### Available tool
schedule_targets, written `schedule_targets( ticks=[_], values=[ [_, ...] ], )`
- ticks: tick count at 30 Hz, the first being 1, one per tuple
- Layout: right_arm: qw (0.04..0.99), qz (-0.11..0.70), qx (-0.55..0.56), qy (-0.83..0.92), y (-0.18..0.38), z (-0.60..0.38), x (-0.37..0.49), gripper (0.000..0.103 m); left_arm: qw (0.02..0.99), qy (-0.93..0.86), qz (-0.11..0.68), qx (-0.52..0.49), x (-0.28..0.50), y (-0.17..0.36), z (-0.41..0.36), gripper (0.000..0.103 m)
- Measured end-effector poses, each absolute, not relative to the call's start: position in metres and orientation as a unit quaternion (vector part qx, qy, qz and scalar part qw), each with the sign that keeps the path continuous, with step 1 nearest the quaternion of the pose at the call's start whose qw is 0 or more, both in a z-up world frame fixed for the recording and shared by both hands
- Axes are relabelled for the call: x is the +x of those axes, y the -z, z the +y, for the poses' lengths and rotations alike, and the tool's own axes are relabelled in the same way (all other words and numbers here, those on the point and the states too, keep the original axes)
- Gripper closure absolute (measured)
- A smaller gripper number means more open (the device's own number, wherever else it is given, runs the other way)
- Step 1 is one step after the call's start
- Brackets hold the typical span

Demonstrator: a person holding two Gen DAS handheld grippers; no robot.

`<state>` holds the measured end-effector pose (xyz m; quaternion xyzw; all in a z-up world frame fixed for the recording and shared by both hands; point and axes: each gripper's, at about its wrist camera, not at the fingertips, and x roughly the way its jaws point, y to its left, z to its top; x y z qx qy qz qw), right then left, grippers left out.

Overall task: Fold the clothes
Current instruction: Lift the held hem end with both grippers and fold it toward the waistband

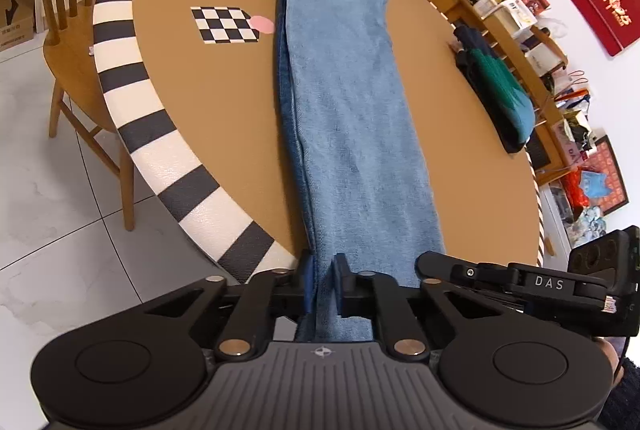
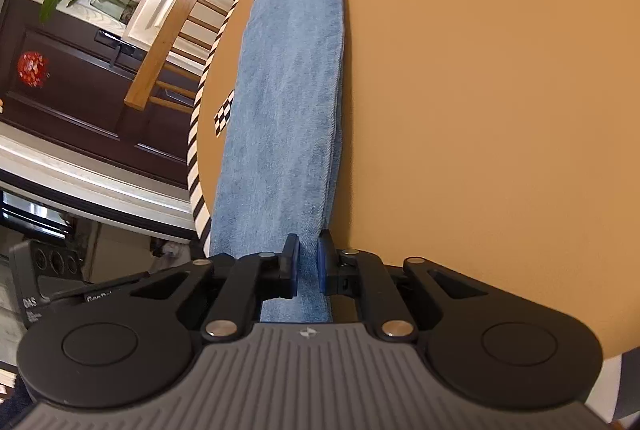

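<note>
The jeans (image 1: 340,102), laid lengthwise along the bench (image 1: 208,118), are pinched at the hem corners by left tongs (image 1: 323,280) and right tongs (image 2: 308,262), presumably so the end can be carried over evenly

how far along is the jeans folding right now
Done: the jeans lie lengthwise on the round table, one leg stacked on the other. In hand: the left gripper and the right gripper each clamp the hem end at the near table edge. Left: the crosswise folds, probably bringing the hems toward the waist; none shows yet. A dark folded garment sits aside.
</note>
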<state>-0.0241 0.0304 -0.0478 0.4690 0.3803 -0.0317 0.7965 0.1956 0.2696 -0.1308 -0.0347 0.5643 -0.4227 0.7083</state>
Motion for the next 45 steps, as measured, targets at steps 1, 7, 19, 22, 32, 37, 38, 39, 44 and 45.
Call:
schedule_targets(
  ticks=[1,7,19,22,32,37,38,39,44,45],
  values=[
    [0.795,0.382,0.469,0.033,0.047,0.031,-0.024,0.095,0.708,0.422,0.566,-0.036,0.196,0.130,0.270,0.096],
    [0.794,0.395,0.462,0.027,0.043,0.034,-0.032,0.096,0.695,0.430,0.575,-0.042,0.191,0.126,0.278,0.097],
    [0.803,0.370,0.467,-0.002,-0.007,0.045,-0.074,0.097,0.669,0.477,0.566,-0.067,0.163,0.085,0.310,0.097],
    [0.801,0.365,0.475,-0.010,-0.021,0.046,-0.083,0.097,0.662,0.488,0.561,-0.087,0.156,0.069,0.320,0.097],
    [0.791,0.334,0.511,-0.047,-0.105,0.060,-0.130,0.097,0.620,0.529,0.553,-0.171,0.124,-0.010,0.366,0.097],
    [0.794,0.309,0.519,-0.066,-0.137,0.049,-0.115,0.097,0.606,0.531,0.554,-0.210,0.137,-0.034,0.359,0.097],
    [0.793,0.306,0.522,-0.069,-0.139,0.044,-0.106,0.097,0.606,0.529,0.554,-0.214,0.143,-0.036,0.354,0.097],
    [0.792,0.306,0.524,-0.069,-0.139,0.038,-0.095,0.097,0.607,0.525,0.555,-0.218,0.150,-0.038,0.349,0.097],
    [0.790,0.294,0.534,-0.069,-0.140,0.001,-0.038,0.097,0.605,0.503,0.560,-0.259,0.196,-0.041,0.313,0.096],
    [0.790,0.290,0.536,-0.069,-0.140,-0.007,-0.025,0.097,0.602,0.500,0.561,-0.270,0.208,-0.040,0.304,0.096]
  ],
)
